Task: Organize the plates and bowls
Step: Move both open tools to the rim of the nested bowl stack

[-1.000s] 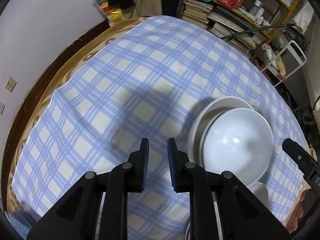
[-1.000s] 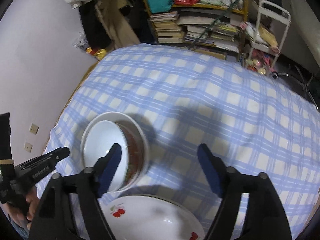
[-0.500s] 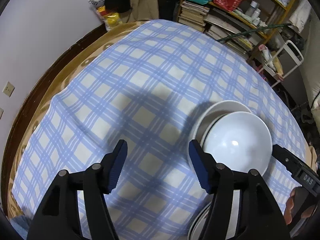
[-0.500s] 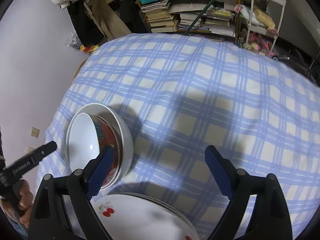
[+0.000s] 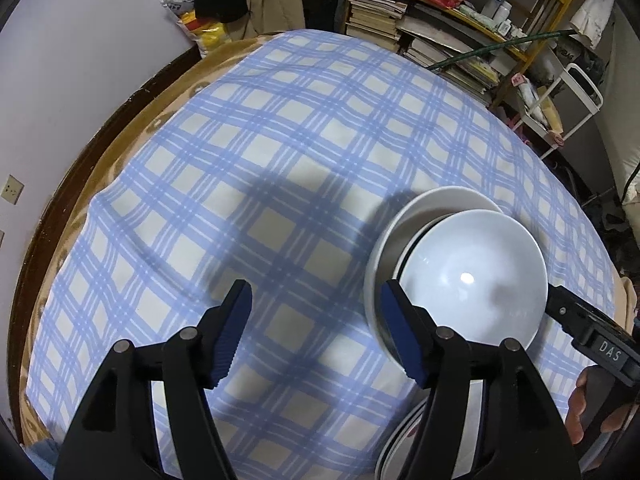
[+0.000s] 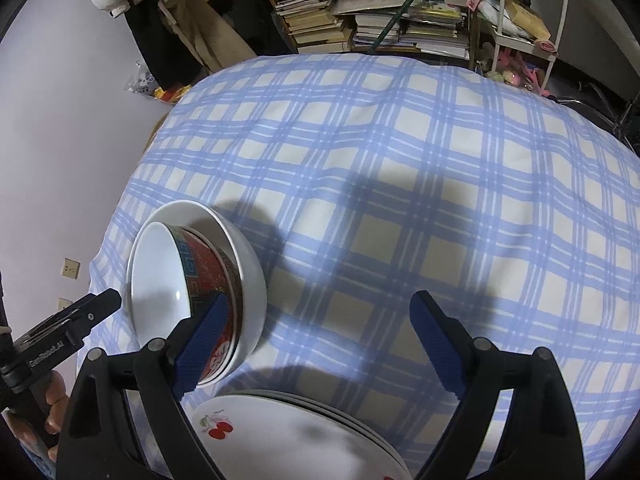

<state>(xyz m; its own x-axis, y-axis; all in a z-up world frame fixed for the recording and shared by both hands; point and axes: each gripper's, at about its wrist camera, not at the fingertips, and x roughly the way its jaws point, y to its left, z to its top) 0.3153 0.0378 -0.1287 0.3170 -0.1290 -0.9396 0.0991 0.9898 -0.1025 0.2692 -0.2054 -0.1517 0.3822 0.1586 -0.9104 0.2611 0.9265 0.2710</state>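
Blue-checked cloth [image 5: 280,152] covers the bench. My left gripper [image 5: 316,332] hangs over the cloth, fingers [image 5: 234,334] apart, nothing between them. Just right of it sits the nested bowls stack [image 5: 472,276]: red-patterned bowl [image 6: 208,276] inside a white bowl [image 6: 248,264], near my edge of the bench. Stacked cherry plates [image 6: 288,436] lie at that edge, touching nothing. My right gripper [image 6: 320,344] is above them, fingers [image 6: 438,354] wide apart.

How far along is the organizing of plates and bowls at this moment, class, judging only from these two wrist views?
Done: the bowls are nested in one stack, and the plates are piled beside it on the checked tablecloth. In hand: nothing; the left hand-held gripper and right hand-held gripper are both open. Left: no loose dish shows, so perhaps only tidying remains.
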